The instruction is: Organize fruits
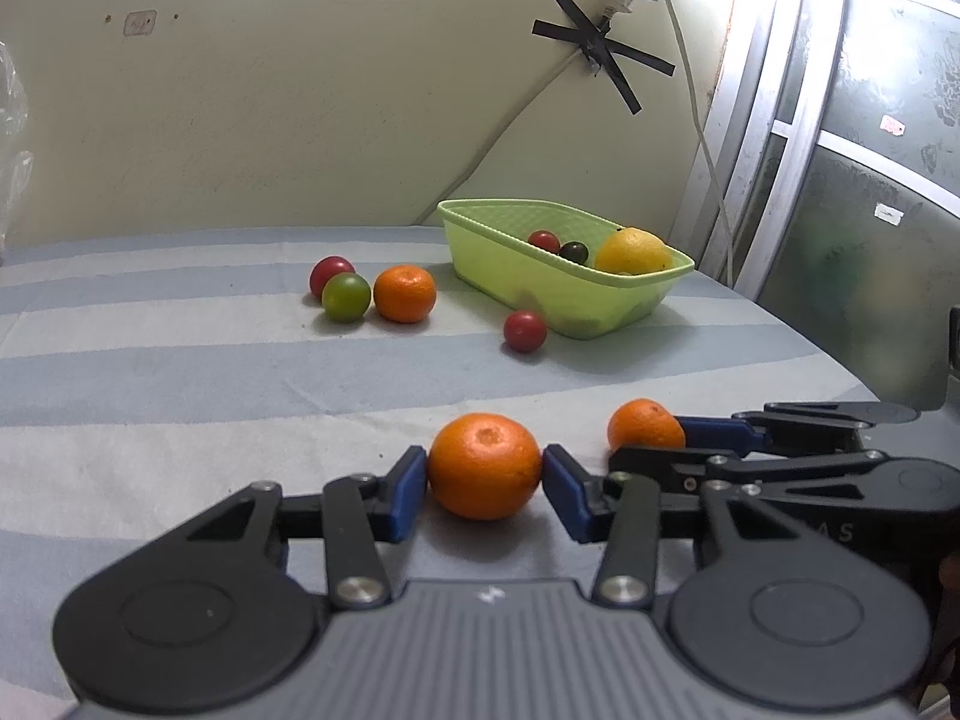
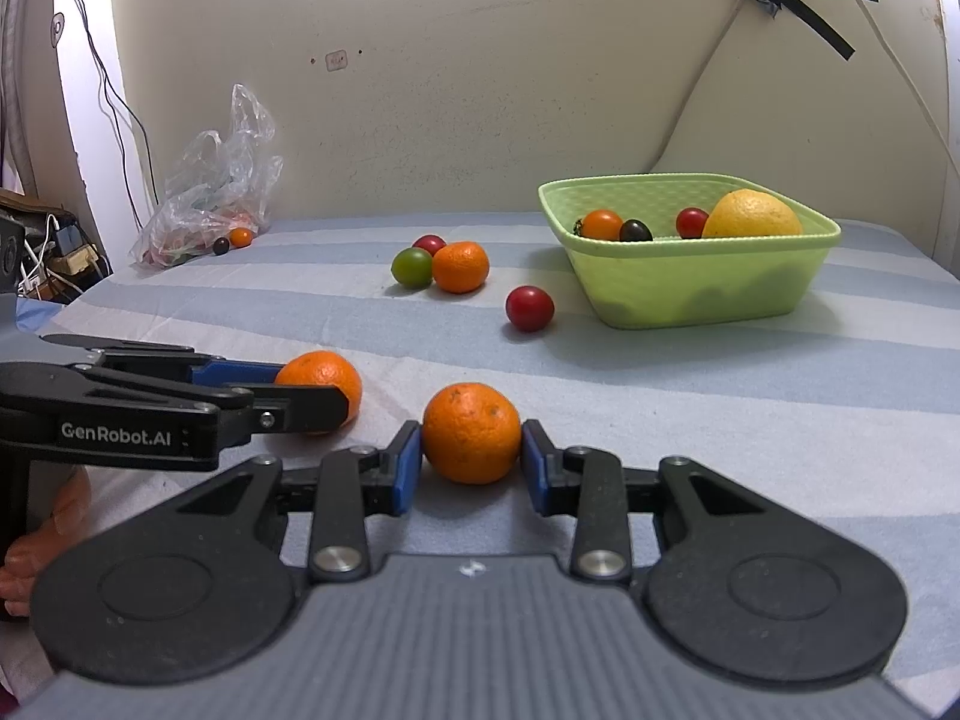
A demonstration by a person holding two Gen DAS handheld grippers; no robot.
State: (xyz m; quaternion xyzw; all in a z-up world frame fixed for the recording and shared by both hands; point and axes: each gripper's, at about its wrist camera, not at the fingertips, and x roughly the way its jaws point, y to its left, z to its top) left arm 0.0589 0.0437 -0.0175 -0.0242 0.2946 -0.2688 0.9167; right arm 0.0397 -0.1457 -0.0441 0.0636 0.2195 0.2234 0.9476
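Two hand-held grippers worked side by side over a surface covered with a blue-and-white striped cloth [image 2: 720, 396]. The left gripper [image 1: 485, 474] had its blue fingers [image 1: 408, 489] set against either side of a mandarin [image 1: 485, 465] that rested on the cloth; both pads appeared to touch the peel. The right gripper [image 2: 471, 456] likewise clasped a second mandarin [image 2: 471, 432] between its fingers [image 2: 409, 468], the fruit also sitting on the cloth. In the left wrist view the right gripper entered from the right edge with its mandarin just beyond the left one; in the right wrist view the left gripper, marked "GenRobot.AI", entered from the left, and part of a person's hand [image 2: 36, 546] showed beneath it.

Farther back stood a light green basket [image 2: 690, 294] containing a large yellow citrus fruit [image 2: 753, 215], an orange cherry tomato [image 2: 603, 224], a dark one [image 2: 635, 231] and a red one [image 2: 691, 222]. A loose red tomato [image 2: 529, 308] lay just in front of the basket's near left corner. To its left a third mandarin [image 2: 460, 266], a green tomato [image 2: 411, 267] and a red tomato [image 2: 429, 243] were clustered, touching. A crumpled clear plastic bag [image 2: 210, 192] lay near the wall at far left, with two small fruits beside it.
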